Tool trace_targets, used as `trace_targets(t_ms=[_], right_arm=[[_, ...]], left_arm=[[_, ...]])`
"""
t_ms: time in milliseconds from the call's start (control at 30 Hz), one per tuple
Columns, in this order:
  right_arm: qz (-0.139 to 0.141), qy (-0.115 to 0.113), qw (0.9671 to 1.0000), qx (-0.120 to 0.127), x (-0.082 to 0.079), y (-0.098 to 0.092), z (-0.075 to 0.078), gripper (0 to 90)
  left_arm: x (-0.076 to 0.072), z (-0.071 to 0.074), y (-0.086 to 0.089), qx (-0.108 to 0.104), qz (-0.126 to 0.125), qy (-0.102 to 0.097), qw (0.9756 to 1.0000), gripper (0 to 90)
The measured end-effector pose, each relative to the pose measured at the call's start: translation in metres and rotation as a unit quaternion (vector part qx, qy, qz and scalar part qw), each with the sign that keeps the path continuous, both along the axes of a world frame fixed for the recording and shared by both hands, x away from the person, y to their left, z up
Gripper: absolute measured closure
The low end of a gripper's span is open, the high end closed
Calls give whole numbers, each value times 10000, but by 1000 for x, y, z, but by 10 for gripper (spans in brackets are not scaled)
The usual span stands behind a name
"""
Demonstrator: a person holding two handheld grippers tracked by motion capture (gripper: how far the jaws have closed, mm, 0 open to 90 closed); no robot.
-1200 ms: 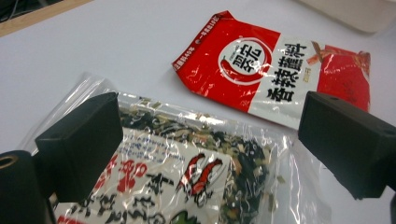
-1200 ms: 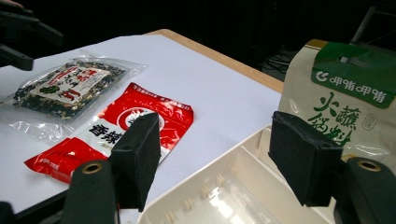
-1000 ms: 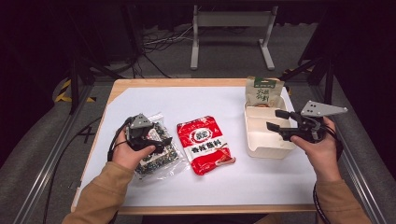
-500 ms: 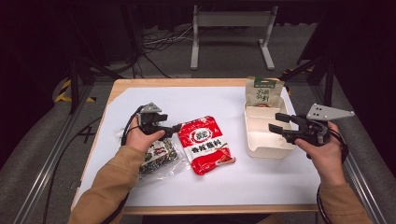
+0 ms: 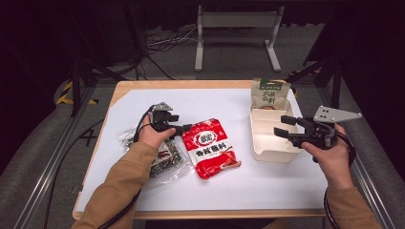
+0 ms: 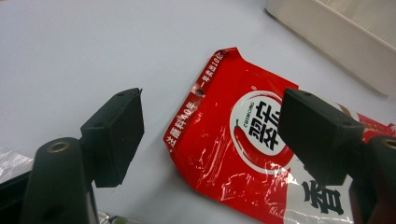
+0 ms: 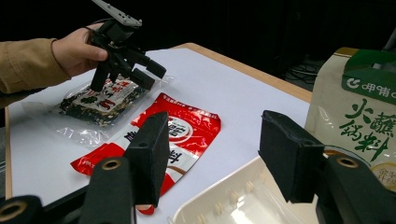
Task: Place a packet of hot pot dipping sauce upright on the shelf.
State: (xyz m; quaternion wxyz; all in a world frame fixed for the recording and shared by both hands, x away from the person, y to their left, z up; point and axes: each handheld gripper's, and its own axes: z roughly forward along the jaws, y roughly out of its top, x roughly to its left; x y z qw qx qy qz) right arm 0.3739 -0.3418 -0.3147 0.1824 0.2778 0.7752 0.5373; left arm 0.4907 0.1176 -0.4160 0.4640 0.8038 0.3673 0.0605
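A red sauce packet (image 5: pixel 210 148) (image 6: pixel 252 154) (image 7: pixel 163 135) lies flat in the middle of the white sheet. My left gripper (image 5: pixel 187 128) (image 6: pixel 210 128) (image 7: pixel 148 71) hovers open just above the packet's upper left corner, one jaw on each side of that corner. A clear bag of dark dried food (image 5: pixel 162 157) (image 7: pixel 100 100) lies under my left hand. My right gripper (image 5: pixel 282 126) (image 7: pixel 212 149) stands open over the right rim of a white tray (image 5: pixel 267 136) (image 7: pixel 233 200), nothing between its jaws. A beige and green pouch (image 5: pixel 270 93) (image 7: pixel 362 112) stands upright at the tray's far end.
The white sheet (image 5: pixel 229 191) covers most of the wooden table (image 5: pixel 138 86). The tray's long side wall (image 6: pixel 336 37) runs across the upper right of the left gripper view. Dark floor, cables and a metal stand (image 5: pixel 236 33) lie beyond the far edge.
My left gripper has moved right from over the clear bag to the red packet's upper left corner. My right gripper has stayed by the tray, shifting only slightly.
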Motion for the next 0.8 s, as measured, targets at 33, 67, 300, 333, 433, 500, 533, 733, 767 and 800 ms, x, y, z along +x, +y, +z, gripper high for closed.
trace_targets(t_ms=[33,67,300,333,433,500,533,733,767,800], right_arm=[[5,4,10000,9,0,0,0,422],[7,7,10000,21,0,0,0,422],[25,24,10000,15,0,2,-1,406],[25,25,10000,20,0,2,-1,403],[40,27,10000,26,0,4,-1,393],[46,28,10000,34,0,4,-1,389],[46,29,10000,37,0,4,-2,388],[52,55,10000,22,1,5,-3,381],[58,66,10000,12,1,5,-3,378],[63,68,10000,6,1,6,-4,376]], left_arm=[[1,-1,-1,16,3,-1,10000,228],[3,-2,-2,54,16,12,10000,224],[9,-9,-6,108,121,277,9995,239],[9,-11,-7,84,137,306,9994,254],[11,-15,-7,127,140,421,9989,280],[11,-17,-8,134,155,457,9987,282],[12,-19,-7,226,206,532,9981,283],[15,-24,-8,282,224,718,9968,289],[15,-25,-9,308,234,739,9965,290],[15,-25,-10,343,202,771,9962,295]])
